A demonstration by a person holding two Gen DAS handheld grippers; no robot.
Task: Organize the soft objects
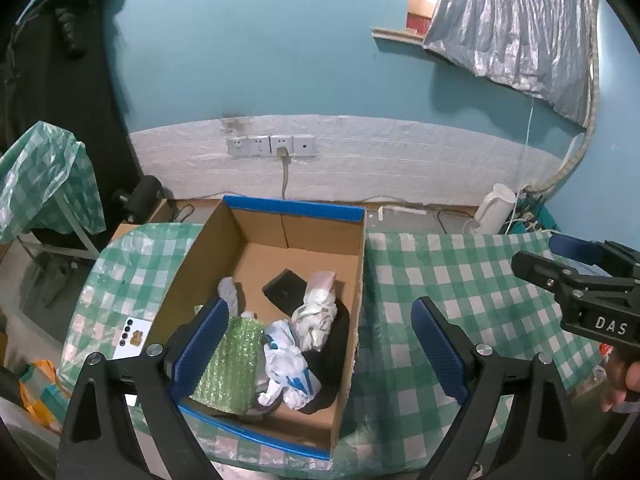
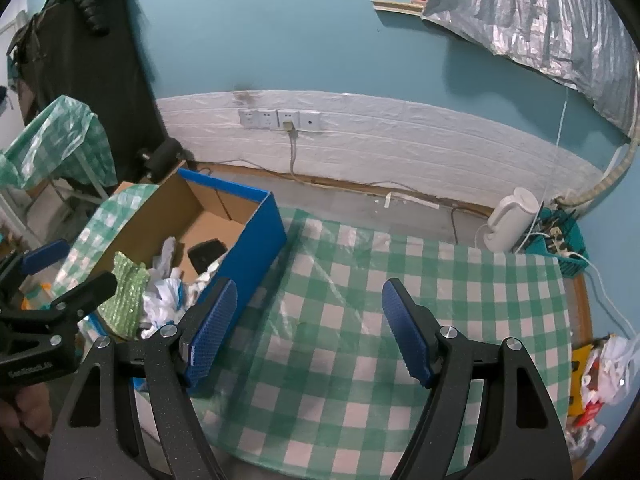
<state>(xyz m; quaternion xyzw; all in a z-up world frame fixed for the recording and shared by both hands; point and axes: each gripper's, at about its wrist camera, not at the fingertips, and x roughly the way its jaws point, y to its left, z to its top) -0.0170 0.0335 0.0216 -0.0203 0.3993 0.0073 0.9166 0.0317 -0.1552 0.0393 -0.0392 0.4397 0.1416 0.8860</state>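
Left wrist view: left gripper [image 1: 320, 344] fingers spread, empty, over the cardboard box [image 1: 352, 280] at center; right gripper [image 2: 310, 328] fingers released above the table [image 2: 460, 292].

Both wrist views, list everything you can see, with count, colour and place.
cardboard box: one, brown with blue rim, on the table, open top
bubble wrap: one piece, green, in the box's near left corner
plastic bags: a crumpled bunch, white with blue print, in the box's near middle
black pouch: one, on the box floor
tablecloth: one, green and white check, covers the table
kettle: one, white, beyond the table's far right corner
wall sockets: a row of four, white, one with a plug
silver curtain: one, upper right
dark coat: one, hanging at left
left gripper: open, nothing in it, above the box
right gripper: open, nothing in it, above bare cloth
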